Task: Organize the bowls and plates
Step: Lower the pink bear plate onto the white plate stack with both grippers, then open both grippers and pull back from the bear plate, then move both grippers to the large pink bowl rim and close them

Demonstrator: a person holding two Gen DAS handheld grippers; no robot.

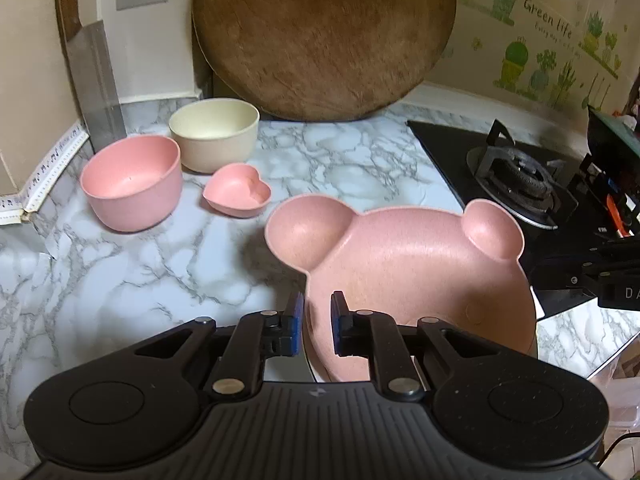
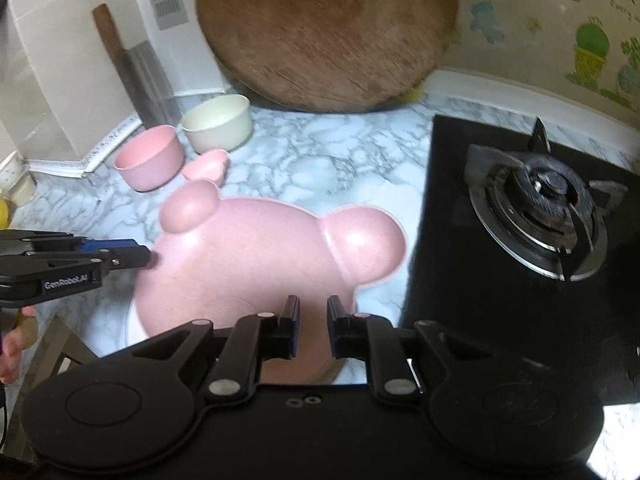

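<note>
A pink bear-shaped plate point(image 1: 400, 256) point(image 2: 248, 256) with two round ear wells lies between both grippers. My left gripper point(image 1: 318, 310) point(image 2: 146, 258) is shut on the plate's left rim, one finger on each side of the edge. My right gripper point(image 2: 313, 314) is shut on the plate's near rim. A white plate edge point(image 2: 134, 326) shows just under the pink one. At the back left stand a pink bowl point(image 1: 130, 184), a cream bowl point(image 1: 214, 134) and a small pink heart dish point(image 1: 238, 194).
A large round wooden board point(image 1: 324, 36) leans on the back wall. A black gas hob point(image 2: 540, 208) with its burner takes up the right side. A cleaver point(image 1: 96, 84) leans in the left corner. The marble counter point(image 1: 340, 160) runs between the bowls and the hob.
</note>
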